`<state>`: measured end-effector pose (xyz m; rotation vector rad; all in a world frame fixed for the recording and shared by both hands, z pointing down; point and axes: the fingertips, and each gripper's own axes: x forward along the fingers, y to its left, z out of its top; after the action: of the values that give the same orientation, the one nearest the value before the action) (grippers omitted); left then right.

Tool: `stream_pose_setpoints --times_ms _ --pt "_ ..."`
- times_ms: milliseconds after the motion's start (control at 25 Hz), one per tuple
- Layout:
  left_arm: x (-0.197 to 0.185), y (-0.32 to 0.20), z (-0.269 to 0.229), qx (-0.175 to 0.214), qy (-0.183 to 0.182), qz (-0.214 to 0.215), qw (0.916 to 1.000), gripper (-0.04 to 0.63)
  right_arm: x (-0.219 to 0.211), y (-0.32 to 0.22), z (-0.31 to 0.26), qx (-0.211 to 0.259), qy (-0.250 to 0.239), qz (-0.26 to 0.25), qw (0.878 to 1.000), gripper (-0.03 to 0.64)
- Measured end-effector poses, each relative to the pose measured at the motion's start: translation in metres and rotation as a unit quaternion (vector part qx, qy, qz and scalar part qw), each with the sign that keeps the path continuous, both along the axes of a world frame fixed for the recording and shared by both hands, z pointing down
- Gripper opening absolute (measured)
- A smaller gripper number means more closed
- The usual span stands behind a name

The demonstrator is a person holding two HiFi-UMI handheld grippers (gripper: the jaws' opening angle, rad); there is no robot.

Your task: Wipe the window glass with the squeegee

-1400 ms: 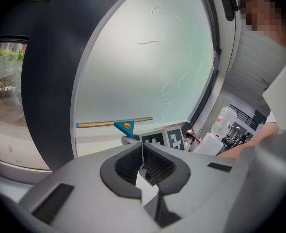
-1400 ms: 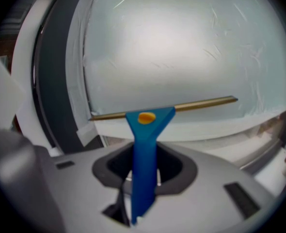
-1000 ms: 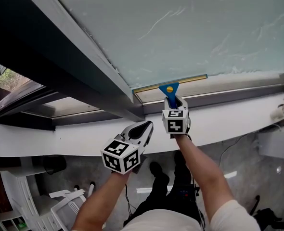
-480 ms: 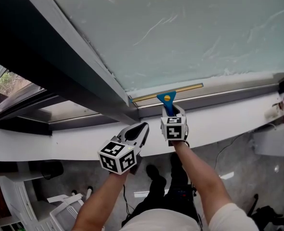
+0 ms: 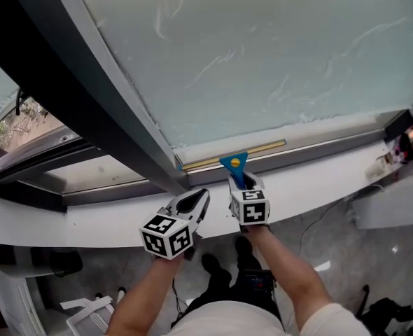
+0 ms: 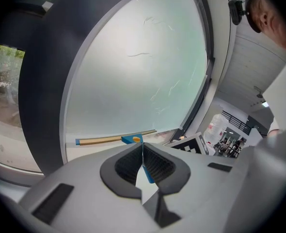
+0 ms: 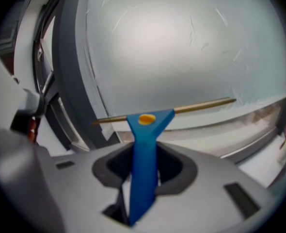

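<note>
– Blue squeegee (image 5: 234,162), where is it?
– Its long yellowish blade sits along the bottom edge of the window glass (image 5: 262,54), close to the bottom-left corner by the dark frame (image 5: 87,110).
– Who holds it?
– The right gripper (image 5: 241,183). Its jaws are squeezed tight on the blue handle.
– And the other one?
– The left gripper (image 5: 196,200) is just beside it, over the white sill (image 5: 87,219). Its jaws are pressed together with nothing in them.
</note>
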<state>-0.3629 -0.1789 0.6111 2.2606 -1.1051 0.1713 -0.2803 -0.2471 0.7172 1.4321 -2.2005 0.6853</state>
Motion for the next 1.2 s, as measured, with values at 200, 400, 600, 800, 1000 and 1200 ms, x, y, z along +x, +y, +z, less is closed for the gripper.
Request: stream_pose_setpoints --times_ms 200,400,600,800,1000,1200 --pt "0.014 0.009 -0.033 0.024 0.02 0.014 0.9994 0.029 0.022 0.022 -0.063 0.036 0.003 0.011 0.999 0.14" --pt "0.036 0.02 -0.068 0.056 0.036 0.043 0.9969 0.029 0.034 0.042 -0.124 0.071 -0.017 0.006 0.997 0.14" --pt "0.055 0.031 -0.093 0.079 0.048 0.068 0.9935 0.029 0.049 0.065 -0.176 0.125 -0.027 -0.013 0.992 0.14" --pt "0.074 0.038 -0.107 0.092 0.051 0.081 0.9912 0.029 0.075 0.077 -0.208 0.161 -0.017 -0.009 0.987 0.14" --pt "0.099 0.036 -0.126 0.112 0.045 0.079 0.9895 0.029 0.106 0.076 -0.237 0.176 -0.038 -0.002 0.984 0.141" --pt "0.138 0.024 -0.143 0.128 0.046 0.054 0.9892 0.028 0.141 0.066 -0.272 0.2 -0.065 -0.022 0.977 0.141"
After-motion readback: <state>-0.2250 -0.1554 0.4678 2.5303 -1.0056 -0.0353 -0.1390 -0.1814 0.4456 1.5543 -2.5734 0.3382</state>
